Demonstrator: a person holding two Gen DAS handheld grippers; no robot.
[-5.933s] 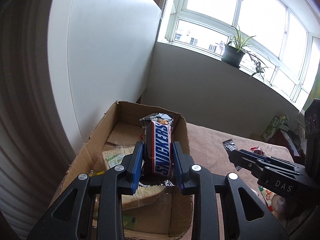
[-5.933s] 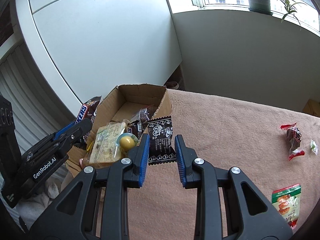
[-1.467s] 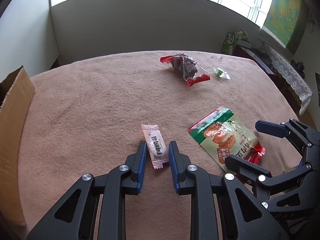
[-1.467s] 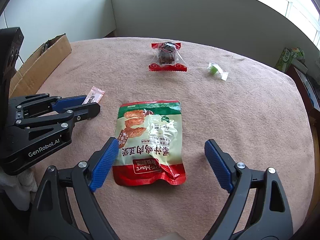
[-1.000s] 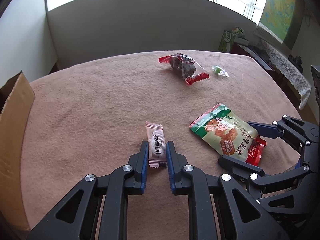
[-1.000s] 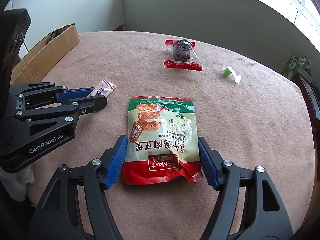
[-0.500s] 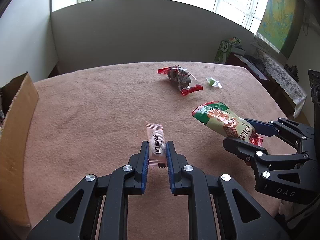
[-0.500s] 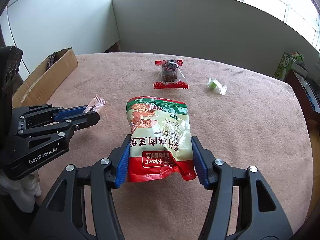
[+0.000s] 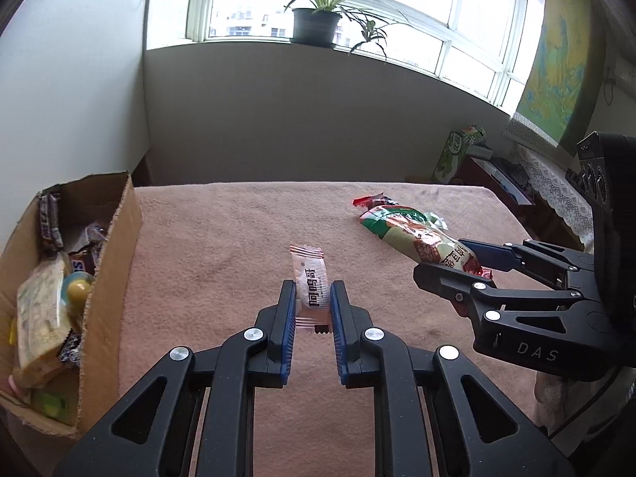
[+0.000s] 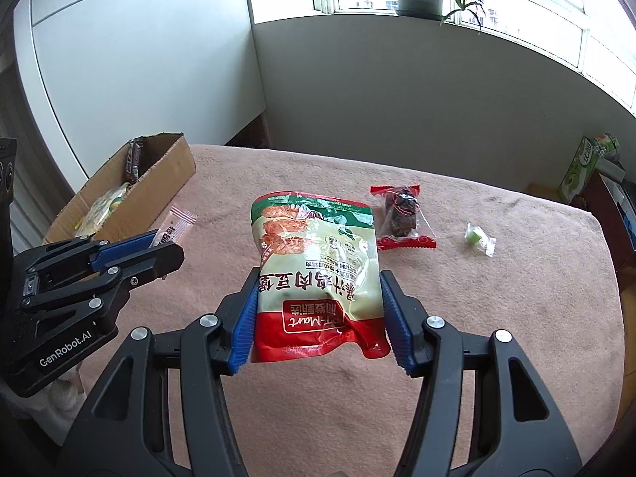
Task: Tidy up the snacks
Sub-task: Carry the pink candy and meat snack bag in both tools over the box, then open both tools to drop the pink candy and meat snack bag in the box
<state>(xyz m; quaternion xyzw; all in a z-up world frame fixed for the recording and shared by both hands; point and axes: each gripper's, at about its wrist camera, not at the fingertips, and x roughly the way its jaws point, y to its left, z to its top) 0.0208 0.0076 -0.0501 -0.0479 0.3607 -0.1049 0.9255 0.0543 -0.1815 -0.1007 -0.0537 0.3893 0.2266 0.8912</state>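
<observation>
- Both packets have come up off the pink terry tablecloth [image 10: 497, 318] since a second ago, when each lay flat between waiting jaws; both tools now sit higher, with the window in view
- Left gripper [image 9: 312, 302]: clenched on the small pale-pink sachet with dark lettering [image 9: 311, 282], pinched near its lower crimped end; the rest of the sachet stands out ahead of the blue pads, clear of the cloth
- Right gripper [image 10: 320, 314]: grasping the large red, green and cream foil pouch of meat snack [image 10: 318, 262] across its lower half, jaws wide; pouch held up off the table, top edge leaning away
- Open brown cardboard box [image 9: 99, 254] sits at the left edge of the table, already part filled with bars and packets; it looks the likely home for both loads
- Left on the cloth: clear red-trimmed packet with a dark sweet [image 10: 401, 218] and, well apart to its right, a tiny green wrapped candy [image 10: 479, 238]
- Step in hand, as I judge it: carry both across to the box
- To do it well: left tool is nearer the box and should go in first, so the two don't cross
- Sachet grip is low, so it may swing; keep the wrist steady
- Pouch is broad; lift it clear over the box wall before letting go, and lay it flat on the contents
</observation>
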